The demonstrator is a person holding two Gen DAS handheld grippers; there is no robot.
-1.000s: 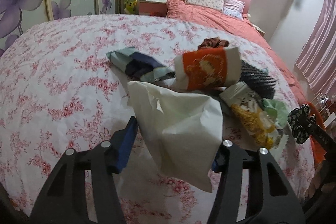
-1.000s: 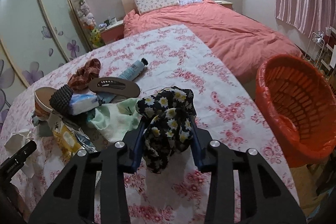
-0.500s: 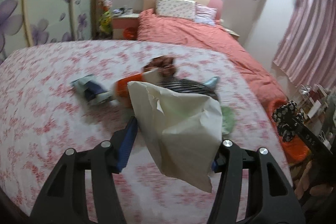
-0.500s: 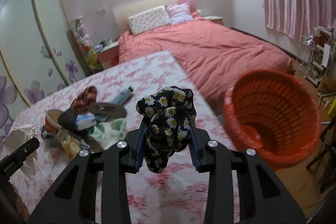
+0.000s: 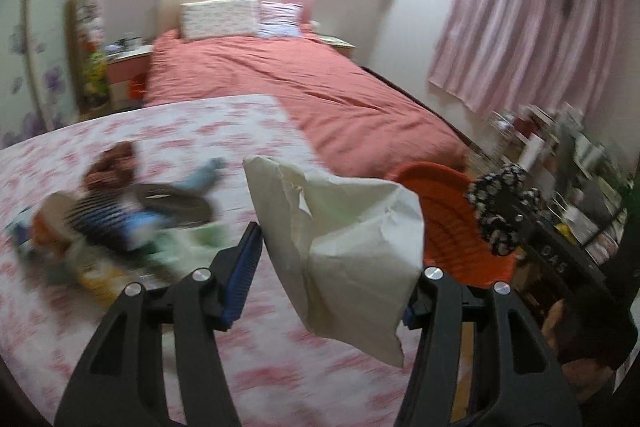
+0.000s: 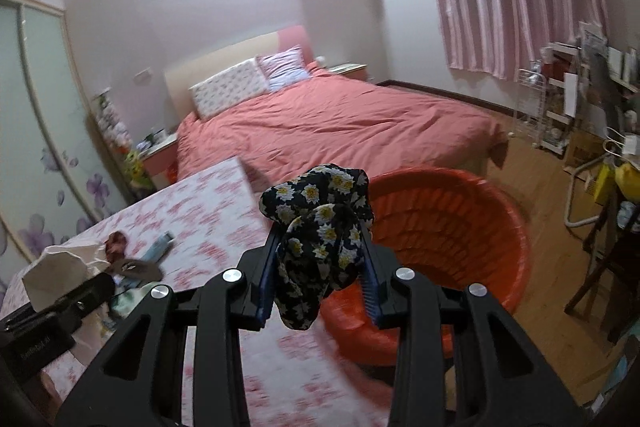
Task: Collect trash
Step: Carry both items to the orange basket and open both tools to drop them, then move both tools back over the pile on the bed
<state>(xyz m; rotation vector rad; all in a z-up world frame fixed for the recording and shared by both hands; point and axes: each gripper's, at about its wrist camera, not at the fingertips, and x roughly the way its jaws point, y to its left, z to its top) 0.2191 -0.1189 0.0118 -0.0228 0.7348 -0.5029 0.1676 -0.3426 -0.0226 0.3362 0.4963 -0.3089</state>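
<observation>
My left gripper (image 5: 332, 267) is shut on a crumpled white paper bag (image 5: 344, 247), held above the floral-covered table (image 5: 100, 327). My right gripper (image 6: 318, 267) is shut on a black cloth with white daisies (image 6: 320, 227), held at the near rim of an orange plastic basket (image 6: 448, 227). In the left wrist view the basket (image 5: 448, 227) sits off the table's right edge, with the right gripper and its daisy cloth (image 5: 500, 203) above it. The paper bag also shows at the left in the right wrist view (image 6: 56, 267).
A blurred pile of items (image 5: 120, 219) lies on the table's left part: a striped piece, a dark flat item, a blue tube, wrappers. A red-covered bed (image 6: 340, 123) stands behind. Shelves and clutter (image 6: 580, 107) line the right wall over wooden floor.
Both grippers have swung right with their loads, away from the pile. The basket is now directly ahead of the right gripper and has come into the left wrist view.
</observation>
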